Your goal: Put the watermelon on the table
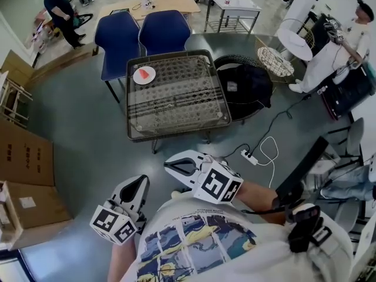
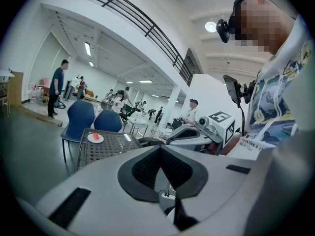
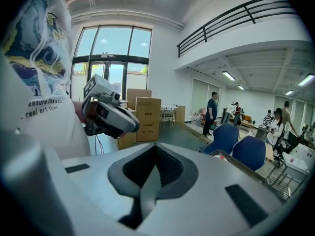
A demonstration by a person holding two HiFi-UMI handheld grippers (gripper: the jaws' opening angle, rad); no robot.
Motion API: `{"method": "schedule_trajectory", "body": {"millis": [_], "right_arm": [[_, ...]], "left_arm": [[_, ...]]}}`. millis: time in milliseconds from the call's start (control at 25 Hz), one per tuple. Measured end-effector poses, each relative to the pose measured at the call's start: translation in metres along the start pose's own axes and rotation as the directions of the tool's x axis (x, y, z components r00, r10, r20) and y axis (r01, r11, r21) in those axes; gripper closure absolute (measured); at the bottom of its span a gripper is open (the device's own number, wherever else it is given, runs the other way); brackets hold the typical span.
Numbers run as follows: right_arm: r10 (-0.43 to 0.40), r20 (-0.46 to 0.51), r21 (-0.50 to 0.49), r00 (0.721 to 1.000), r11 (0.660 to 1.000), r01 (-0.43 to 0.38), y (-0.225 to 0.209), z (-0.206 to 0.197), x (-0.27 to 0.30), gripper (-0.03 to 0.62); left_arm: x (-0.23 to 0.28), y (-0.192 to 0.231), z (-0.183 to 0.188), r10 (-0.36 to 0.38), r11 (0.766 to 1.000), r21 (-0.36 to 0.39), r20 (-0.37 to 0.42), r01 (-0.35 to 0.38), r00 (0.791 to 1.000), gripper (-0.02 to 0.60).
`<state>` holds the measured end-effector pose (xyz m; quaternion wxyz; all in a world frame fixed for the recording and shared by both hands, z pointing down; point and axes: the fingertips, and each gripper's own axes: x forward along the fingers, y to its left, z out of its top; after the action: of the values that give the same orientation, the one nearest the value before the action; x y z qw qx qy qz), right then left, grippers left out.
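Both grippers near your body: left gripper [image 1: 142, 181] and right gripper [image 1: 168, 167], jaws pressed together, nothing held. Watermelon slice [image 1: 143, 73] on white plate [image 1: 151, 71], table [image 1: 176, 129] far-left corner. Probably light, soft, slick; pinch flanks gently.

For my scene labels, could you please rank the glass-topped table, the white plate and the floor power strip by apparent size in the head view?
1. the glass-topped table, by far.
2. the white plate.
3. the power strip, a thin bar; it lies nearer the camera than the plate, so this gap is unsure.
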<state>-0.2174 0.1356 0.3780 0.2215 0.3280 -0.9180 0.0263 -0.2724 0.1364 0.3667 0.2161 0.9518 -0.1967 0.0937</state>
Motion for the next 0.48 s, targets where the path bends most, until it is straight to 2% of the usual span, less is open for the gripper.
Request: {"method": "schedule_trajectory", "body": {"millis": [480], "right_arm": [[0.017, -0.015, -0.01, 1.0, 1.0, -0.017, 0.0061, 0.0021, 0.0088, 0.583]], "left_arm": [[-0.0062, 0.0057, -0.0083, -0.004, 1.0, -0.011, -0.012, 0.004, 1.0, 0.572]]}}
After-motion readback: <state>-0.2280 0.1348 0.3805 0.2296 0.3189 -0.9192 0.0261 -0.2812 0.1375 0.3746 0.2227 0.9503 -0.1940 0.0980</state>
